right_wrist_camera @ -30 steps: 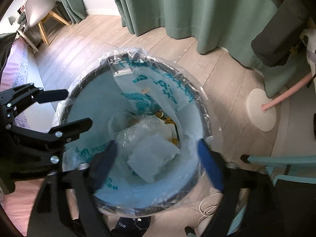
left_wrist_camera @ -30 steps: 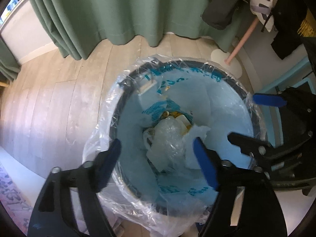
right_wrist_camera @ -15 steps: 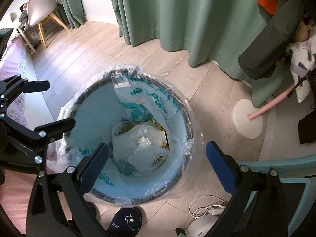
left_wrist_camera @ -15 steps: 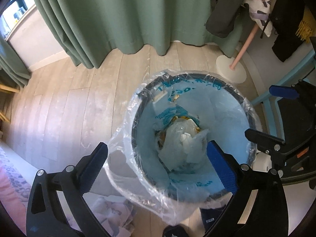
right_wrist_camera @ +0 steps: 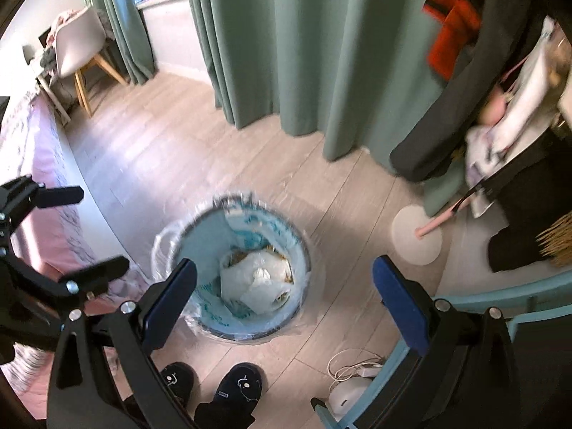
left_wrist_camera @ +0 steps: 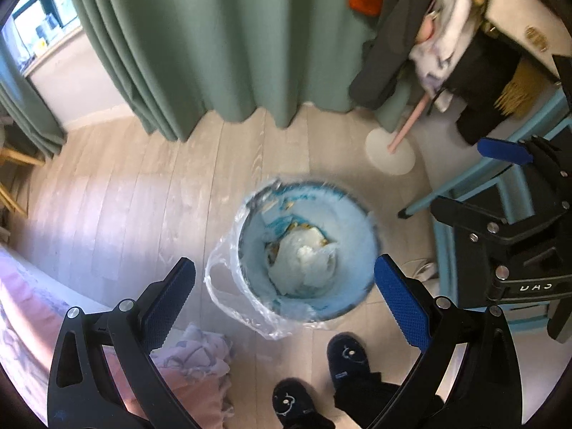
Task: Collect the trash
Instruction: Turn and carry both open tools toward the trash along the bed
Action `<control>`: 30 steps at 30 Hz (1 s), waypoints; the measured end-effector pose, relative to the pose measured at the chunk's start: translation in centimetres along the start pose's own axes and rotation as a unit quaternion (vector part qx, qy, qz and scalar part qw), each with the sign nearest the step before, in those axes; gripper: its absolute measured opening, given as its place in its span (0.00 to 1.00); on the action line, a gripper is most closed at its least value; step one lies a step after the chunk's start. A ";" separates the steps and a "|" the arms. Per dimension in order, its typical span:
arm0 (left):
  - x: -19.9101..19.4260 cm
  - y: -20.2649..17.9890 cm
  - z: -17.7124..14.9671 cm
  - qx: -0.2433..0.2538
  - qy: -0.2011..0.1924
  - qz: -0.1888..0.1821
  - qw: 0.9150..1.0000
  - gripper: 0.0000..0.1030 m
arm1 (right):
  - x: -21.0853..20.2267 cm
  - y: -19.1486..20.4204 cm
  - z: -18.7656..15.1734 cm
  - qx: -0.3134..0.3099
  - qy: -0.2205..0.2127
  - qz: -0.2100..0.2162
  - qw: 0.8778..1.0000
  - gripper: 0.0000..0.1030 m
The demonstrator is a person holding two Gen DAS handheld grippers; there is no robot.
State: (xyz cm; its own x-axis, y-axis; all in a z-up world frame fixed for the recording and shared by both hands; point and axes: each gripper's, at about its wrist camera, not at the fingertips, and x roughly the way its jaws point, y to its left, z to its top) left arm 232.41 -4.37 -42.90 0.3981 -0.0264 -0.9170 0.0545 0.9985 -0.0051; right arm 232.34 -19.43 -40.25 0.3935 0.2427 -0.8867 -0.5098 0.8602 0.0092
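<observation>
A round bin (left_wrist_camera: pixel 345 214) lined with a clear and blue plastic bag stands on the wooden floor. Crumpled white plastic trash (left_wrist_camera: pixel 304 262) lies at its bottom. My left gripper (left_wrist_camera: pixel 286 300) hangs open high above the bin with nothing between its blue pads. In the right wrist view the same bin (right_wrist_camera: pixel 202 241) and trash (right_wrist_camera: pixel 257 282) sit below my right gripper (right_wrist_camera: pixel 286 300), which is also open and empty. Each gripper shows in the other's view: the right gripper (left_wrist_camera: pixel 481 182) at the right edge, the left gripper (right_wrist_camera: pixel 82 230) at the left edge.
Green curtains (left_wrist_camera: pixel 200 43) hang behind the bin. A coat stand with a round white base (left_wrist_camera: pixel 391 152) and hanging clothes stands to the right, beside a teal chair (left_wrist_camera: pixel 464 186). A person's dark slippers (right_wrist_camera: pixel 239 386) are just before the bin. A pink bed (right_wrist_camera: pixel 39 164) lies left, and a cable and white device (right_wrist_camera: pixel 348 375) lie on the floor.
Both grippers have risen well above the bin, which now looks much smaller. Their jaws spread wider. The trash stays in the bin.
</observation>
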 end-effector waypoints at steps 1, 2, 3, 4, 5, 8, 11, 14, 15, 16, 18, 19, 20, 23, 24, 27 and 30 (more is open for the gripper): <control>-1.2 -0.3 0.4 0.003 -0.004 0.000 1.000 0.94 | -1.1 0.0 0.5 -0.001 -0.004 0.001 1.000 0.93; -2.1 -0.6 0.5 0.005 -0.007 0.000 1.000 0.94 | -2.3 0.0 0.9 -0.003 -0.007 0.002 1.000 0.93; -3.3 -0.7 0.8 0.007 -0.012 0.001 1.000 0.94 | -2.9 0.0 1.2 -0.005 -0.010 0.003 1.000 0.93; -4.4 -0.8 1.1 0.007 -0.016 0.003 1.000 0.94 | -3.9 0.1 1.5 -0.012 -0.014 0.005 1.000 0.93; -5.4 -0.8 1.3 0.005 -0.020 0.004 1.000 0.94 | -4.8 0.4 1.8 -0.020 -0.018 0.007 1.000 0.93; -8.8 -0.4 1.2 -0.009 -0.029 0.003 1.000 0.94 | -7.0 1.2 2.4 -0.046 -0.026 0.014 0.999 0.93; -11.1 0.3 0.6 -0.025 -0.032 -0.002 0.999 0.94 | -9.1 2.2 2.9 -0.067 -0.033 0.022 0.997 0.93; -13.7 0.7 -0.6 -0.027 -0.042 0.006 0.999 0.94 | -10.7 3.7 3.2 -0.085 -0.034 0.031 0.995 0.93; -14.7 1.0 -1.2 -0.033 -0.047 0.006 0.998 0.94 | -11.3 4.5 3.3 -0.092 -0.036 0.033 0.995 0.93; -15.8 1.5 -1.9 -0.044 -0.054 0.002 0.998 0.94 | -11.8 5.1 3.3 -0.098 -0.038 0.036 0.994 0.93; -17.4 2.5 -3.4 -0.064 -0.061 -0.001 0.996 0.94 | -12.6 6.8 3.2 -0.111 -0.041 0.042 0.992 0.93; -18.2 3.1 -4.4 -0.075 -0.065 -0.003 0.995 0.94 | -12.9 8.0 3.2 -0.122 -0.042 0.046 0.991 0.93; -18.8 3.5 -5.1 -0.080 -0.068 -0.003 0.995 0.94 | -13.3 9.3 3.1 -0.133 -0.043 0.050 0.989 0.93; -21.2 4.9 -8.7 -0.100 -0.074 0.008 0.992 0.94 | -14.5 13.3 3.2 -0.165 -0.048 0.075 0.982 0.93; -22.1 5.5 -10.3 -0.116 -0.076 0.011 0.990 0.94 | -15.0 14.9 3.2 -0.182 -0.053 0.085 0.978 0.93; -24.8 7.3 -15.1 -0.169 -0.081 0.022 0.982 0.94 | -16.3 19.2 3.0 -0.229 -0.062 0.118 0.964 0.93; -27.1 8.5 -20.4 -0.235 -0.080 0.047 0.968 0.94 | -17.8 24.0 2.3 -0.283 -0.067 0.161 0.943 0.93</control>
State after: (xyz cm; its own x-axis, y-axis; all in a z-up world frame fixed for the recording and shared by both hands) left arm 203.42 5.83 -26.18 0.5202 0.0954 -0.8487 -0.3962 0.9073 -0.1408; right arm 214.82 -2.07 -23.21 0.2218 0.5383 -0.8130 -0.9314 0.3638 -0.0132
